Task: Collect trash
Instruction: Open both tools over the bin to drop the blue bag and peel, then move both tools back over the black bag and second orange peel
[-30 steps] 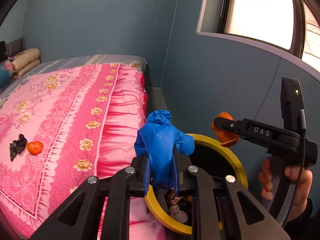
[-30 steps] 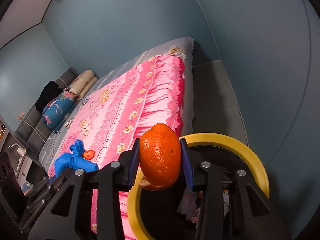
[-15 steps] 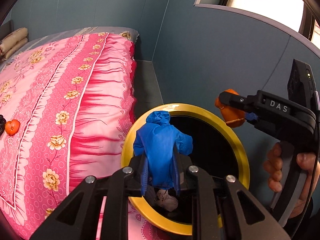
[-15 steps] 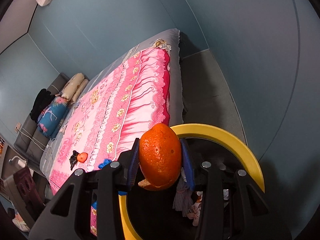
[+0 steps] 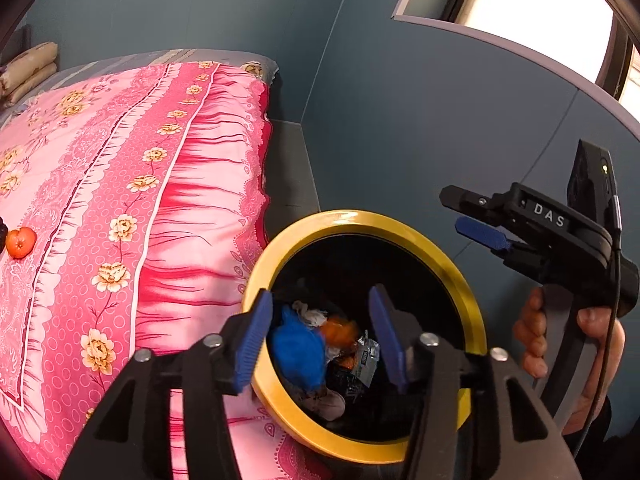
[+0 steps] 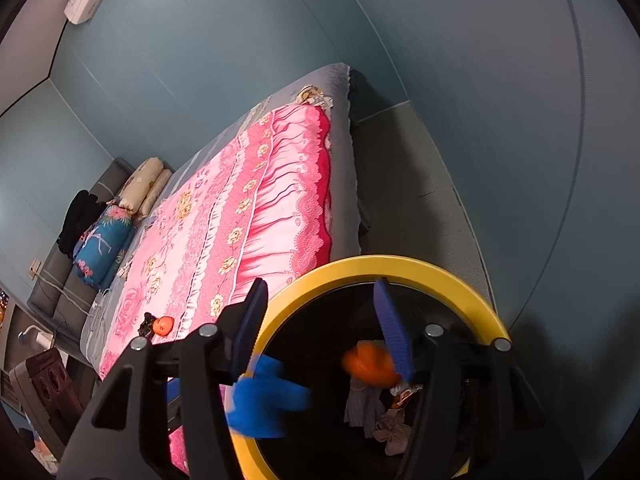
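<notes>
I hold both grippers over the yellow-rimmed trash bin [image 5: 460,280] beside the bed [image 5: 120,184]. My left gripper [image 5: 320,332] is opening — its blue pads stand apart with nothing pinched, and the blue glove [image 5: 298,350] lies below them among the rubbish in the bin. My right gripper [image 6: 320,332] is opening too; the orange peel [image 6: 370,362] is blurred just beside its right pad, free of the left one, above the bin's dark inside. On the pink bedspread a small orange fruit [image 5: 20,242] rests beside a dark scrap [image 6: 146,324].
</notes>
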Demonstrator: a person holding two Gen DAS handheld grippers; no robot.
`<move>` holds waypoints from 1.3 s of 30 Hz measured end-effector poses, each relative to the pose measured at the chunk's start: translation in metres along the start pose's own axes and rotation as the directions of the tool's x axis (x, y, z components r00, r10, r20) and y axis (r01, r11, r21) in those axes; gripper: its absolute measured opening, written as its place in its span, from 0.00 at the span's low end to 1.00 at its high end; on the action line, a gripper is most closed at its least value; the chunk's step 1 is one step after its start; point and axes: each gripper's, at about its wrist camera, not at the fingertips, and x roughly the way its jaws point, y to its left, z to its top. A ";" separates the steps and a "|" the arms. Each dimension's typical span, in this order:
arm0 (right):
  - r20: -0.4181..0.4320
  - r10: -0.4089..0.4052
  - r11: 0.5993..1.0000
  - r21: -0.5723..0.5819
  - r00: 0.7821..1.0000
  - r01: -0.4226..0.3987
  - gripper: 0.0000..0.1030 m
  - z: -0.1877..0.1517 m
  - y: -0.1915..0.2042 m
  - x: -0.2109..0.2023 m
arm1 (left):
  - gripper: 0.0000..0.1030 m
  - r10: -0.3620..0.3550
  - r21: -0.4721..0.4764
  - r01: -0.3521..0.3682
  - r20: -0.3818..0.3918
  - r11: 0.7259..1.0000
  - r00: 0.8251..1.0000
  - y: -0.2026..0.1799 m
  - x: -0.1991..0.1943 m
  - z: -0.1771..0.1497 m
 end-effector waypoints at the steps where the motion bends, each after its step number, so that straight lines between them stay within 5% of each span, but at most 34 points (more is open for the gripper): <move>1: 0.000 -0.001 1.000 0.005 1.000 0.001 0.56 0.000 -0.001 0.000 | 0.54 0.001 -0.007 -0.001 0.005 1.000 1.000 0.002 -0.001 0.001; 8: 0.033 0.002 1.000 0.006 0.999 -0.003 0.65 0.002 0.000 -0.005 | 0.76 0.053 -0.065 -0.049 0.062 0.997 0.997 0.027 -0.019 0.006; 18: 0.077 0.098 0.989 -0.120 0.992 -0.089 0.82 0.007 0.045 -0.003 | 0.85 0.214 -0.173 -0.188 0.147 0.967 0.966 0.101 -0.064 0.015; 28: 0.028 0.223 0.914 -0.354 0.974 -0.199 0.90 0.001 0.154 0.029 | 0.90 0.410 -0.322 -0.337 0.194 0.885 0.891 0.195 -0.124 0.015; 39: -0.116 0.293 0.788 -0.533 0.949 -0.309 0.92 -0.034 0.285 0.105 | 0.92 0.599 -0.456 -0.490 0.124 0.743 0.791 0.314 -0.163 0.000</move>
